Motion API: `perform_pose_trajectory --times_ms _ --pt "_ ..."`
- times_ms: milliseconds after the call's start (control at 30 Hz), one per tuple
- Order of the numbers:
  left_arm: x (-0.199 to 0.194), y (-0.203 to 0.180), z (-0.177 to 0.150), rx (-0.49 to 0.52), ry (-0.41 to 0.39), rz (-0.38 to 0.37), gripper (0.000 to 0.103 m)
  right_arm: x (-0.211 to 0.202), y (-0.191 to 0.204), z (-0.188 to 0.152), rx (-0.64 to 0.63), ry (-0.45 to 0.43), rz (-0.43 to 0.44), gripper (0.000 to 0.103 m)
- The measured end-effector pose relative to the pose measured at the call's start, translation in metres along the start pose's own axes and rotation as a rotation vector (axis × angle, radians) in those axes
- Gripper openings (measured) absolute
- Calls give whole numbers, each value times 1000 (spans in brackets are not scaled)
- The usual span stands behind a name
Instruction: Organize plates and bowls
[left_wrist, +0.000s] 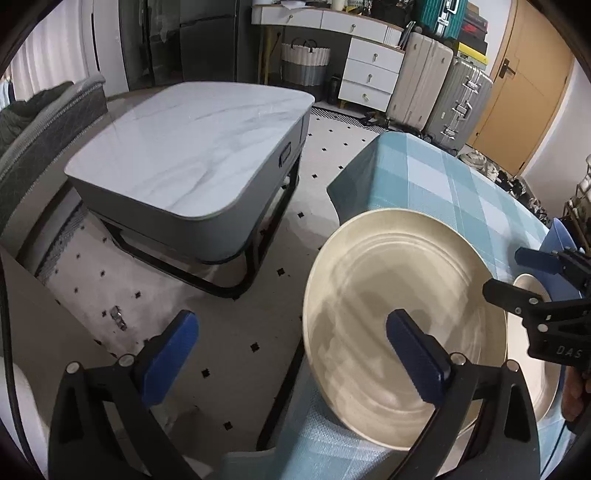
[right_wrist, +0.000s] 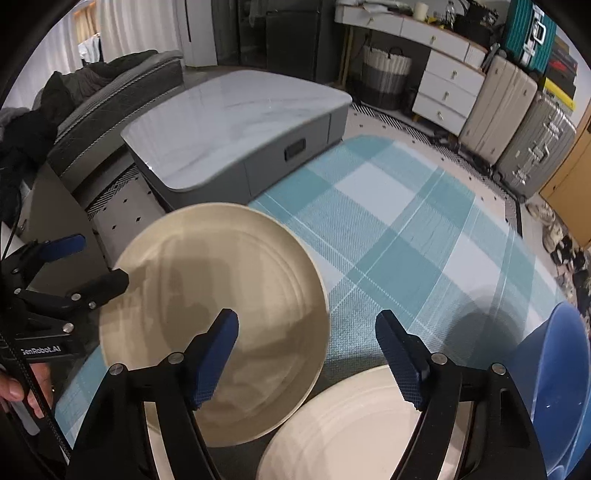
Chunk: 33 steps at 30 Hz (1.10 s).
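Blue pads sit on the two black fingers of the right claw (right_wrist: 306, 354), which is closest to us in the right wrist view. Its fingers stand apart and hold nothing. Under the gap between them we see the checked cloth and the rim of a white plate (right_wrist: 343, 428).

Let us use the big cream plate (right_wrist: 218, 317) as our landmark. It lies on the worktop (right_wrist: 406, 229), which has a blue and white checked cloth on it. The plate sits near the worktop's edge, and part of it seems to hang over that edge. The white plate lies just beside the cream plate, and the cream plate's rim looks like it rests a little on top of it. A blue bowl (right_wrist: 565, 387) sits past the white plate, on the side away from the cream plate.

The left claw (left_wrist: 295, 350) is wide open and holds nothing too. One of its pads is over the cream plate (left_wrist: 402, 306) and the other is over the floor (left_wrist: 236, 332), so the plate's rim lies between them. I cannot tell if a pad touches the plate.

A low marble coffee table (left_wrist: 188, 147) stands on the floor, well apart from the cream plate. Far behind it are white drawers (left_wrist: 373, 70) and some suitcases (left_wrist: 439, 92).
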<state>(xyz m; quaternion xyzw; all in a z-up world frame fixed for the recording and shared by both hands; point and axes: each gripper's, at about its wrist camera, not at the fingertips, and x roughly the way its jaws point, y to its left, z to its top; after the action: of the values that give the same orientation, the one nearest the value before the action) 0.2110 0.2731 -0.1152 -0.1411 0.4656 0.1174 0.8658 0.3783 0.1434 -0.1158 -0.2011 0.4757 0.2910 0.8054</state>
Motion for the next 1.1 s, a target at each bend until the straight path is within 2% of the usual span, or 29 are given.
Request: perform_pose_trajectory --times_ms 233,300,367,500,533,600,733,900,967,1000,1100 --pt "10 3 0 -5 13 -20 101 11 2 -2 -16 32 -26 75" --pt "11 4 0 -4 10 -18 101 11 3 -3 -19 33 -30 69" --pt "11 5 0 -6 11 -16 100 14 4 -3 -18 47 -34 59" --pt "14 8 -1 -8 23 -23 90 20 1 -4 -8 60 -45 49" --pt "15 9 -1 -11 27 -28 89 21 0 -5 -4 63 -43 45" --pt "15 10 -4 -17 28 -41 89 22 0 -5 -5 69 -46 42" --pt "16 10 -5 -17 26 -45 87 26 2 -6 -24 86 -72 26" --pt "17 12 -6 -24 29 -48 87 27 3 -8 -38 87 -76 23" --pt "16 13 -6 -22 29 -50 86 28 3 -6 -39 89 -69 19" --pt "17 12 -6 -22 30 -51 84 29 4 -6 -44 92 -69 18" --pt "20 13 -6 -20 55 -59 69 30 8 -5 -64 99 -85 18"
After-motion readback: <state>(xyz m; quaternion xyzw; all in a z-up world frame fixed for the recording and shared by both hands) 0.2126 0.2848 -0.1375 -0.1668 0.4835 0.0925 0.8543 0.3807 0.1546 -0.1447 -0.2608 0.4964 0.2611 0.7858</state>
